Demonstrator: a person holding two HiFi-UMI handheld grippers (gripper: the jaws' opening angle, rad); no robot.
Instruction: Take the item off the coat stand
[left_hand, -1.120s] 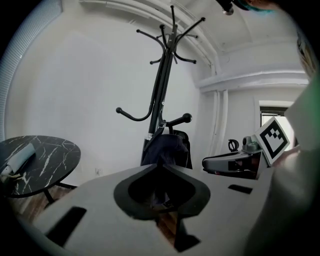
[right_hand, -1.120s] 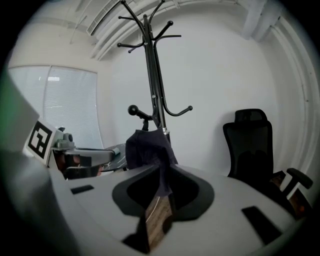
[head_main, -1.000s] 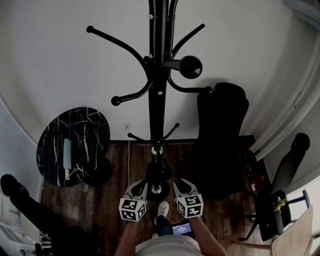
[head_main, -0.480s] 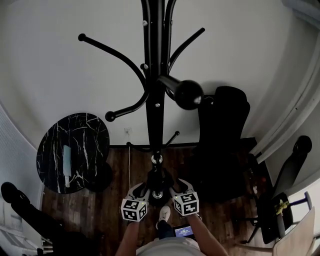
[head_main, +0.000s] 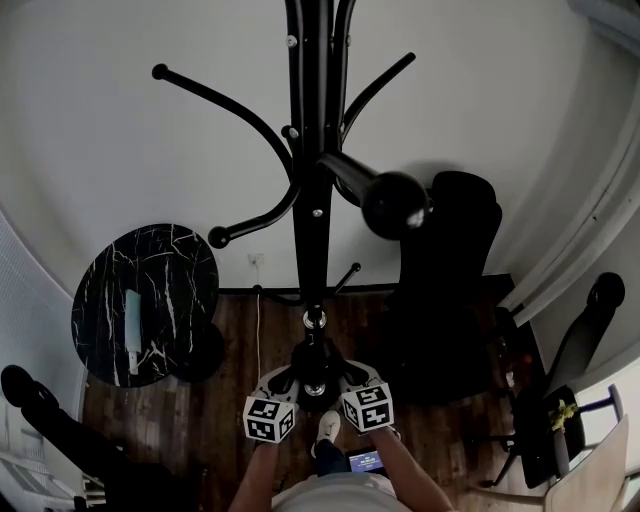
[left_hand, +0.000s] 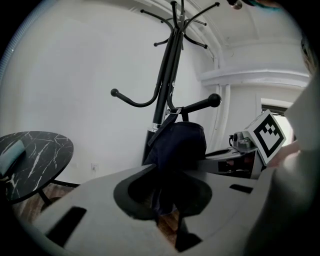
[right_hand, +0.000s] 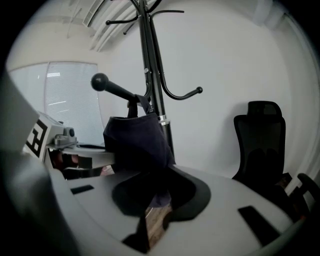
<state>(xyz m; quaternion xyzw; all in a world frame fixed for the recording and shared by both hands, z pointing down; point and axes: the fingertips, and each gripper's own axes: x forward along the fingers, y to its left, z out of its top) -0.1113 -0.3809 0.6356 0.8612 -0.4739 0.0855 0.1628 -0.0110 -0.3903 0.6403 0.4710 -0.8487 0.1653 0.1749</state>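
- Navy cloth bag (left_hand: 177, 142) hangs mid-frame on black metal coat stand (head_main: 305, 200).
- Left gripper (left_hand: 167, 200) jaws pinch it; right gripper (right_hand: 157, 195) jaws have just been closing on it.
- Grasp step seems done; next, lift strap (left_hand: 172, 112) off knobbed hook (left_hand: 200, 105).

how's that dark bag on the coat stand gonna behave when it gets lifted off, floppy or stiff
Probably floppy: the dark bag sags in soft folds from its strap. Likely light, since the thin coat stand stands upright under it. It may swing or snag as the strap clears the hook's knob.
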